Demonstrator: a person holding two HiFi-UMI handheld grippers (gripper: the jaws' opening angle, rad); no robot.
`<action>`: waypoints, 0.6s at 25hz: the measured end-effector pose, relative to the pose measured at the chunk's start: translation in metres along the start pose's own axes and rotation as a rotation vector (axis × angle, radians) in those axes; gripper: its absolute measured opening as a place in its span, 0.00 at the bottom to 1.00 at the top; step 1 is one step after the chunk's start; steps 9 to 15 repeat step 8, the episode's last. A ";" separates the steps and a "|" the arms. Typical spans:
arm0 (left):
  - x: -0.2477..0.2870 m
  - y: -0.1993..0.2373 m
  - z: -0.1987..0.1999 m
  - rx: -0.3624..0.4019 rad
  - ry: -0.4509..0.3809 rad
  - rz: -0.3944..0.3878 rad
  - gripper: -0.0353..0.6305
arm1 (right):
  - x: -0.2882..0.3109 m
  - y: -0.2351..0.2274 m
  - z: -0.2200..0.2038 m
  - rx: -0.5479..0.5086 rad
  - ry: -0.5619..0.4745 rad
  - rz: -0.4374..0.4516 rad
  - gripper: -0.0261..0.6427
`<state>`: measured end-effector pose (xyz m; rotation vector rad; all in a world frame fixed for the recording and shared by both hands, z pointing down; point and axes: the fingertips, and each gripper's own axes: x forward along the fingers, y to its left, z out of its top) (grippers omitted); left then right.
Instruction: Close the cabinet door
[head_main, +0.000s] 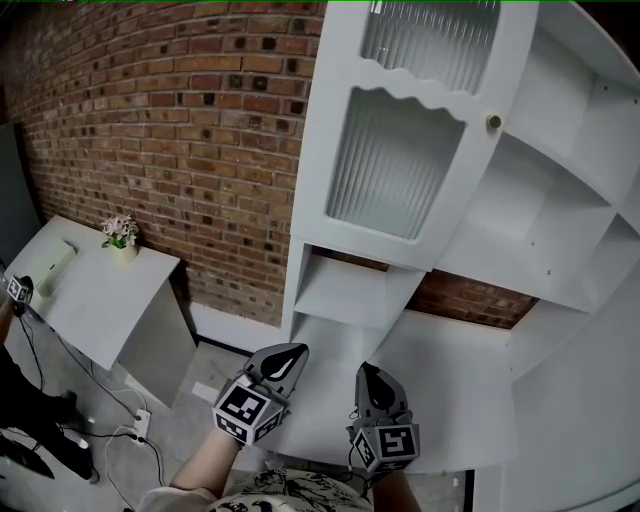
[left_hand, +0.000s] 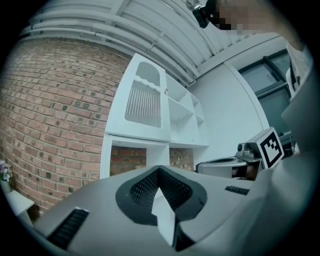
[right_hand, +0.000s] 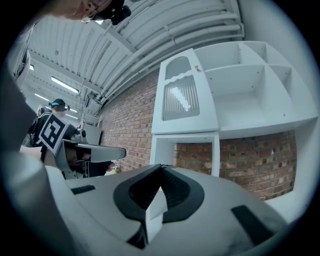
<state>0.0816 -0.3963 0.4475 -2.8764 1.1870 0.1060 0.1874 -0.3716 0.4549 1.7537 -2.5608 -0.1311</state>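
So the cabinet door (head_main: 400, 150), ribbed glass with a small knob (head_main: 493, 122), is found on the upper left of the white cabinet (head_main: 560, 230), which is set against a brick wall (head_main: 180, 120). It looks flush with the frame. The left hand-held gripper (head_main: 288, 358) and right hand-held gripper (head_main: 366, 376) are held low in front, jaws pressed together, nothing pinched. A flower pot (head_main: 121, 236) is parked at the back edge of the white surface (head_main: 100, 300) further left.
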 end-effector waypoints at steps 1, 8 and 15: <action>0.000 0.000 0.001 -0.004 -0.003 0.000 0.07 | 0.000 0.001 0.000 -0.001 -0.001 0.003 0.04; 0.003 -0.001 0.002 -0.005 0.005 0.005 0.07 | -0.002 -0.002 0.002 -0.004 0.007 0.002 0.04; 0.003 -0.001 0.002 -0.005 0.005 0.005 0.07 | -0.002 -0.002 0.002 -0.004 0.007 0.002 0.04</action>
